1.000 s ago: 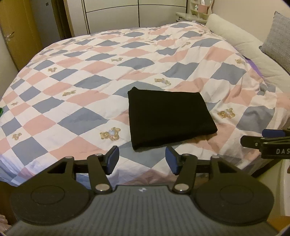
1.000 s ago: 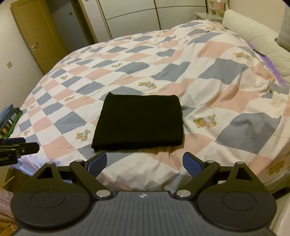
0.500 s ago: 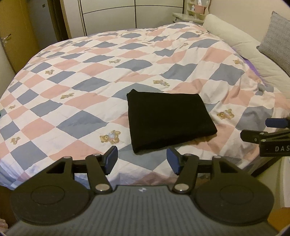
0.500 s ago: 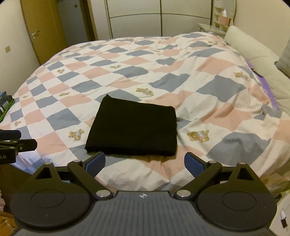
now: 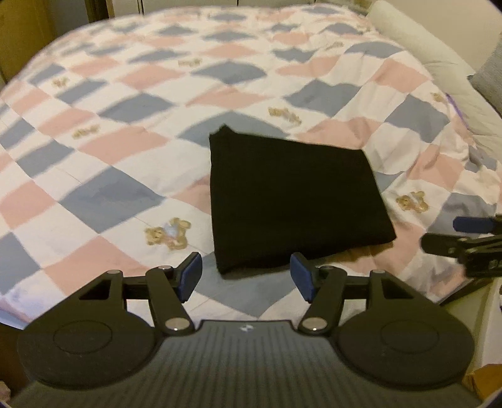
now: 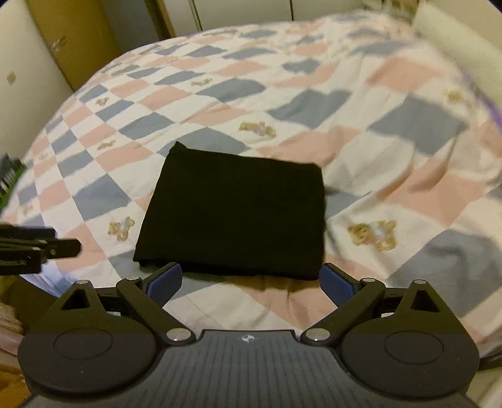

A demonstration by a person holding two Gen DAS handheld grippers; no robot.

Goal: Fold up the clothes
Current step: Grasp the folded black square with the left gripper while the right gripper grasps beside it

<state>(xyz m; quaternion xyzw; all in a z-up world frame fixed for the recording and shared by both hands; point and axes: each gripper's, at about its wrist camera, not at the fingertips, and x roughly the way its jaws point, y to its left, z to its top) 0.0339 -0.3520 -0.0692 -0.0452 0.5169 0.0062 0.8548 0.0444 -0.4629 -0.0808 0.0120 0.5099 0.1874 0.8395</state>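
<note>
A black garment (image 5: 295,197) lies folded into a neat rectangle near the front of the bed; the right wrist view shows the black garment (image 6: 238,216) too. My left gripper (image 5: 246,276) hovers open just short of its near edge, nothing between the blue pads. My right gripper (image 6: 249,284) is open wider, its pads level with the fold's near edge, holding nothing. The right gripper (image 5: 464,238) pokes in at the right edge of the left wrist view, and the left gripper (image 6: 37,246) shows at the left edge of the right wrist view.
The bed carries a quilt (image 5: 125,150) of pink, grey-blue and white diamonds with small teddy bears. A long cream pillow (image 5: 439,62) and a grey cushion (image 5: 489,78) lie at the right. Wardrobe doors (image 6: 238,12) and a wooden door (image 6: 72,37) stand beyond the bed.
Both grippers have come forward and lower toward the folded garment, which now looks larger in both views. The jaws stay open. The garment has not moved.
</note>
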